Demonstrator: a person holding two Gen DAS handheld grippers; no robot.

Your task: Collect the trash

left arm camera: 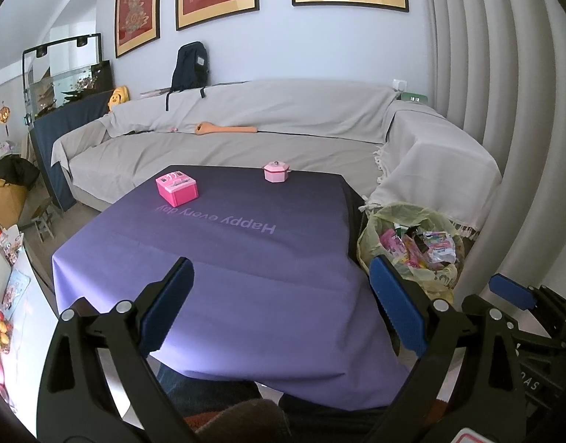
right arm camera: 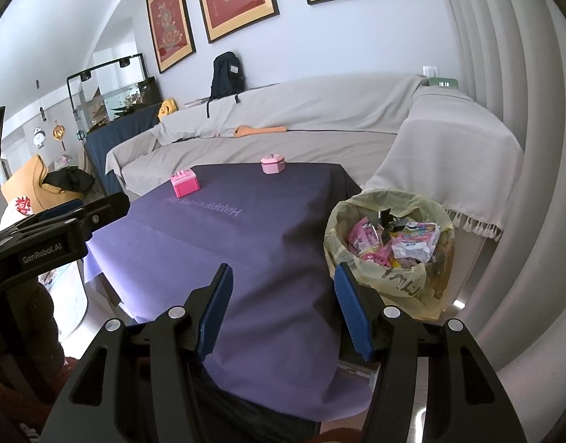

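Purple cloth printed "Happy every day" covers the worktop, which fills the middle of both wrist views. The left claw hangs over the near edge of the cloth with its blue pads spread wide and nothing between them. The right claw is likewise spread and empty, its right pad just at the worktop's near right corner.

At about 3 o'clock from the worktop, just beside its right edge on the floor, stands the trash bin, lined with a yellowish bag and filled with crumpled wrappers in pink and white.

Toward 12 o'clock on the cloth sit two pink toys, apart from each other: a boxy one at the far left and a small lidded pot near the far edge. Behind them runs a sofa draped in grey fabric.
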